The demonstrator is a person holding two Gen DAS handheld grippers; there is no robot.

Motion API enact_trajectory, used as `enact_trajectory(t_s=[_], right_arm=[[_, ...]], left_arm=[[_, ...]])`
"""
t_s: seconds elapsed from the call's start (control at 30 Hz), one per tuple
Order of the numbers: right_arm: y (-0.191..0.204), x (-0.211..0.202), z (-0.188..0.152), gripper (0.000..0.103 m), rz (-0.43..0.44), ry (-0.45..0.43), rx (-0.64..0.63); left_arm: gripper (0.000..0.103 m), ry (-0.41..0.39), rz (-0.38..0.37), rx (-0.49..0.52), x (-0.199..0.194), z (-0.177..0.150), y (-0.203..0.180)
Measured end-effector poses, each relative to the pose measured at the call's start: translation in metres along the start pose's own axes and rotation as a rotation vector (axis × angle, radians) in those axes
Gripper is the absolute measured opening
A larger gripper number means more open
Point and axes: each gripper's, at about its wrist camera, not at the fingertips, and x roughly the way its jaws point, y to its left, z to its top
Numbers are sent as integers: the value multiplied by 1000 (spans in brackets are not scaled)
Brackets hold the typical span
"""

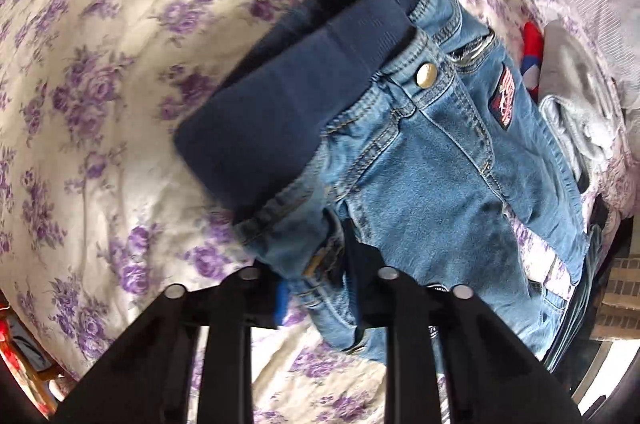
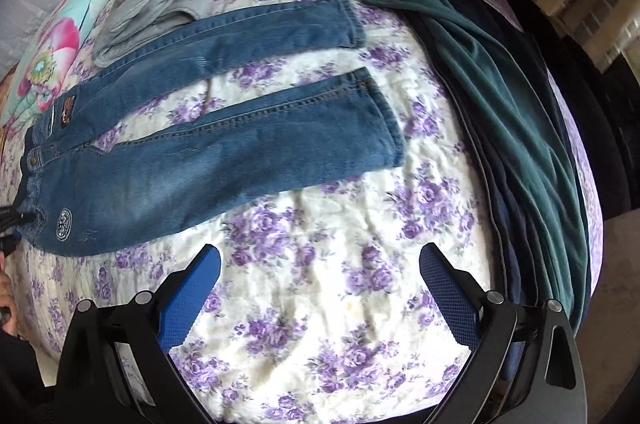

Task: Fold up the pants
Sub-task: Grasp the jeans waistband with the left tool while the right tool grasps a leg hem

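Blue denim pants [image 2: 192,152] with a dark navy waistband [image 1: 296,104] lie spread on a floral bedspread [image 2: 320,304], legs apart and stretched to the right. My left gripper [image 1: 320,288] is shut on the pants [image 1: 420,176] at the waist corner, with denim bunched between its fingers; it also shows at the left edge of the right wrist view [image 2: 10,224]. My right gripper [image 2: 320,284] is open and empty, hovering above the bedspread just in front of the near pant leg.
A grey garment [image 2: 160,0] lies behind the pants. Teal and dark navy clothes [image 2: 512,112] lie along the right side of the bed. A colourful floral pillow [image 2: 52,44] sits at the left. The bed's edge [image 2: 592,184] runs down the right.
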Motion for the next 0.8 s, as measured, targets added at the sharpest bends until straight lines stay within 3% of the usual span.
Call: enact_trajectory(t_s=[0.2, 0.27, 0.37, 0.43, 0.47, 0.5, 0.53, 0.57, 0.7, 0.8], right_arm=[[-51, 51, 24, 100, 95, 4, 192], [-58, 82, 39, 100, 150, 62, 268], [-59, 123, 44, 100, 299, 179, 432], [-50, 127, 46, 97, 268, 155, 445], [-47, 125, 48, 72, 261, 123, 446], [-45, 121, 50, 19, 266, 87, 448], [-44, 122, 55, 7, 314, 73, 452], [-43, 124, 59, 8, 345, 70, 463], [-33, 110, 71, 8, 284, 60, 404], [-38, 85, 61, 7, 259, 60, 356]], left_arm=[[16, -59, 34, 45, -13, -11, 5], [16, -72, 46, 60, -17, -13, 1], [16, -73, 57, 72, -20, -16, 0], [16, -66, 61, 73, -17, -16, -1], [16, -58, 71, 72, -13, -16, 0], [16, -47, 86, 70, -8, -14, -1], [16, -38, 97, 66, -2, -13, -3], [16, -34, 106, 61, 0, -12, -3], [15, -70, 103, 67, -16, -15, -7], [15, -99, 85, 72, -32, -26, 0]])
